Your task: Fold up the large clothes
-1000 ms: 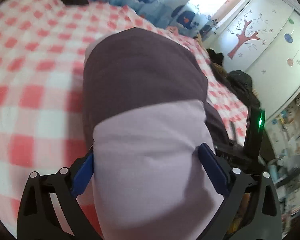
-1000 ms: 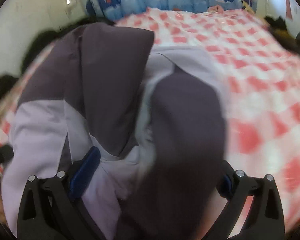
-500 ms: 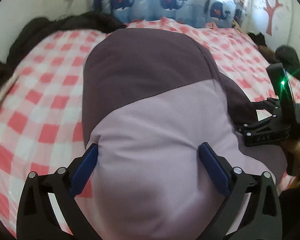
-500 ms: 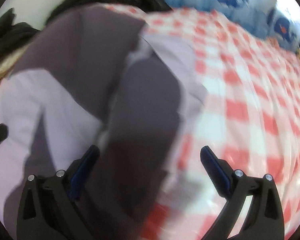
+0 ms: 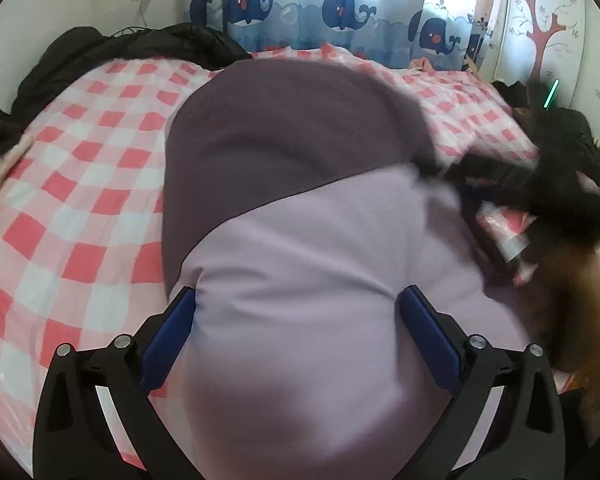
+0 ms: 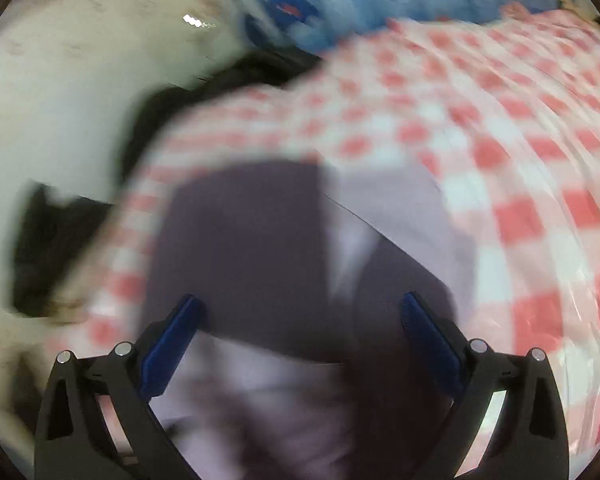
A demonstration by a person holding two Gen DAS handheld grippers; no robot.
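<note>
a: nearest the left gripper, what do you see?

b: its blue pads stand wide apart, released, and the lilac half of the garment bulges up between them without being pinched. just beyond that the dark purple half runs away over the checked bedspread.

a: and the garment sits where?

b: in the middle of the bedspread, already doubled into a thick bundle. to the garment's right is the blurred right tool, with a green light above it. past the garment's far end there is a black heap of clothes at the wall, then the whale curtain.

a: the right gripper?

b: also spread wide, holding nothing, over the garment's dark panel. that view is heavily smeared, so i judge it is swinging.

a: how to do this step well?

b: i'd press the bundle flat and square its edges before any further fold, or the puffy cloth may spring open.

a: what does each view add?

b: the left shows the purple-lilac seam and the other tool; the right alone shows the layered flaps at the garment's other edge.
</note>
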